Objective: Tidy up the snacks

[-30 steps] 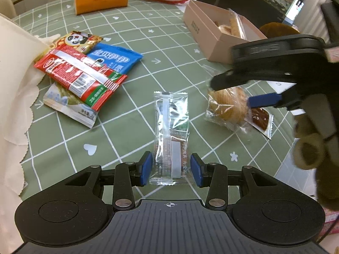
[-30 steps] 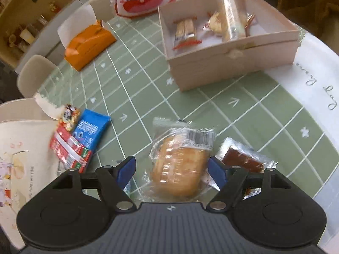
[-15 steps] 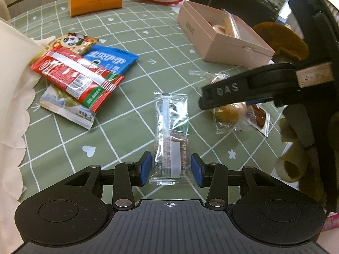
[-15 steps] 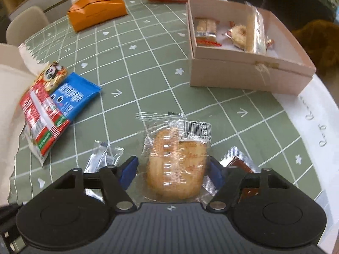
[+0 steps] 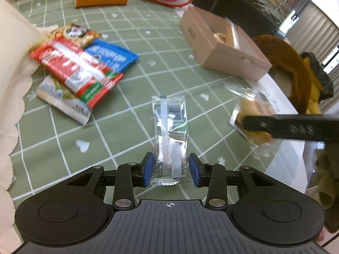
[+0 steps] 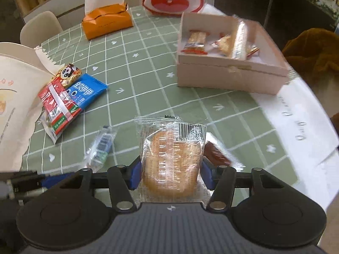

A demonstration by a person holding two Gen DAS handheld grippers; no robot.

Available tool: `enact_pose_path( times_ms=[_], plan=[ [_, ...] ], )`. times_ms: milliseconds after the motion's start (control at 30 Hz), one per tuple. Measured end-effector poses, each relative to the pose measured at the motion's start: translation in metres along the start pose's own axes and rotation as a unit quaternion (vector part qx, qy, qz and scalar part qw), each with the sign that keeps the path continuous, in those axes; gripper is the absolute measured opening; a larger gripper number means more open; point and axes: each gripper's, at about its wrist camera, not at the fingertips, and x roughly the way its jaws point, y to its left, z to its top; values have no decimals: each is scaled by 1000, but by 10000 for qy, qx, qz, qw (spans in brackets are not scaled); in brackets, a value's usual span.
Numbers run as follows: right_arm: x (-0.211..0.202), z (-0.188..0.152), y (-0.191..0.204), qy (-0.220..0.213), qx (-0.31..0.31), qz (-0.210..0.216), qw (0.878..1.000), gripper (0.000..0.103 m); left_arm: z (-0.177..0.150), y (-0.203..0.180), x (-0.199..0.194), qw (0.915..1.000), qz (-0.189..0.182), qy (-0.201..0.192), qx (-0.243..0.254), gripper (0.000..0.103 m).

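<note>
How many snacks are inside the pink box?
4 that I can see in the pink box: an orange packet at the left, a small packet mid-box, a long clear packet upright, a red-tipped one behind it. More may be hidden.

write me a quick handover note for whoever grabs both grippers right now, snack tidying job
Left gripper: jaws closing around the clear-wrapped bar, which lies flat on the green cloth; pads not clearly pressing yet.
Right gripper: jaws closing on the wrapped bun, pads against its sides; it looks lifted.
Pink box: open, far right, already holds several snacks.
Left on the table: a brown sachet beside the bun, and the pile by the white bag: red packet, blue packet, panda packet.
Next: probably bun into the box, then the bar, then the rest.
</note>
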Motion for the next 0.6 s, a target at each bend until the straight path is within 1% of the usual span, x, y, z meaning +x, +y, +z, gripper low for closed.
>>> enact_pose_path(
  times_ms=[67, 133, 167, 200, 267, 333, 400, 500, 533, 600],
  plan=[
    [-16, -3, -12, -175, -108, -107, 9997, 55, 11, -11, -8, 9997, -58, -211, 60, 40],
    [-34, 0, -25, -419, -191, -225, 9987, 55, 30, -24, -21, 9981, -242, -554, 78, 39],
    [-42, 4, -32, -555, -199, -257, 9979, 55, 43, -33, -29, 9964, -355, -765, 108, 17],
    [-55, 11, -41, -785, -190, -269, 9964, 55, 58, -42, -35, 9941, -489, -957, 159, 8],
    [-76, 28, -59, -1236, -85, -252, 9920, 55, 87, -59, -42, 9896, -708, -1229, 231, 10],
    [-91, 46, -76, -1580, 30, -195, 9872, 55, 115, -75, -42, 9867, -819, -1375, 296, 10],
    [-97, 67, -92, -1813, 113, -148, 9833, 55, 141, -88, -37, 9847, -885, -1460, 339, 10],
    [-94, 88, -111, -1952, 217, -65, 9805, 55, 166, -98, -30, 9852, -772, -1496, 316, 11],
    [-91, 94, -116, -1954, 238, -19, 9804, 55, 169, -99, -26, 9869, -719, -1417, 290, 11],
    [-82, 96, -124, -1901, 183, 28, 9816, 55, 164, -99, -14, 9906, -533, -1227, 271, 14]
  ],
)
